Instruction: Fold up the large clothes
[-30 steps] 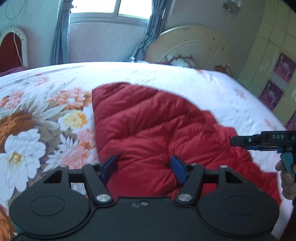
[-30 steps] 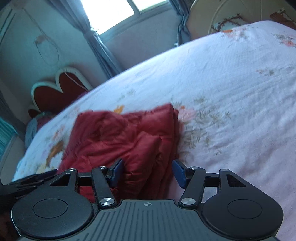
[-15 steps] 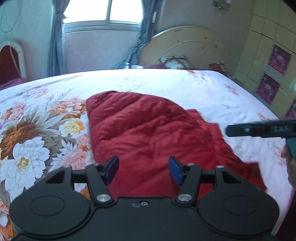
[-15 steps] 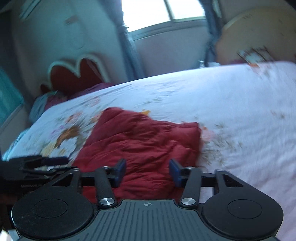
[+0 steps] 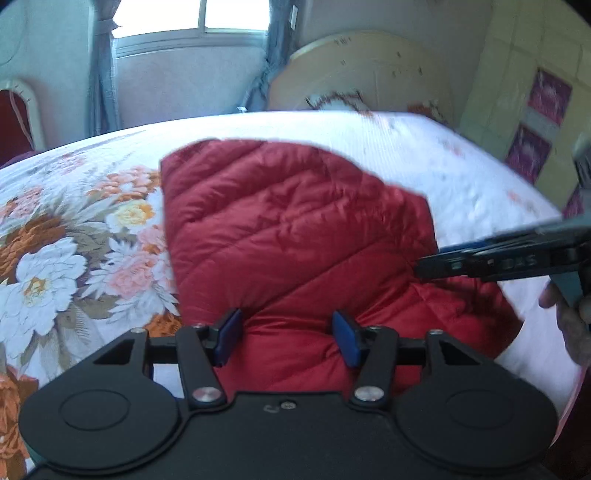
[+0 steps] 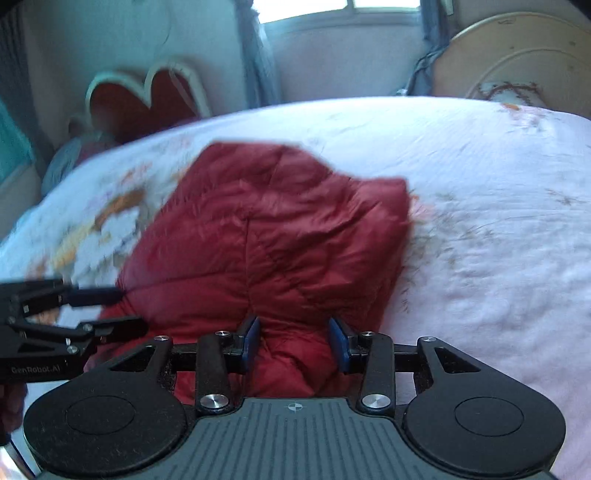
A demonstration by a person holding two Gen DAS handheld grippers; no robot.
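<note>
**Red quilted jacket folded on the flowered bed, both grippers at its near edge**

Red quilted jacket (image 5: 295,236) lies folded in a thick bundle on the bed (image 5: 461,177), on a bedspread printed with big orange, pink and white flowers on one side and mostly white on the other. It sits toward the near edge of the bed, with a window (image 5: 192,18) and grey-blue curtains (image 5: 103,81) behind.

The left gripper (image 5: 287,338) hovers at the jacket's near edge. Its jaws have just been opening and stand moderately wide, with a puffed bulge of red fabric between the blue pads (image 5: 229,334); whether the pads press on it cannot be told.

The right gripper (image 6: 295,345) is at the jacket's near right corner. Its jaws have just been opening a little and stand somewhat narrower, with a fold of the jacket bunched between them, the pads close against the cloth; a firm grip cannot be confirmed.

A hand (image 5: 570,325) shows at the right rim of the left wrist view.
</note>
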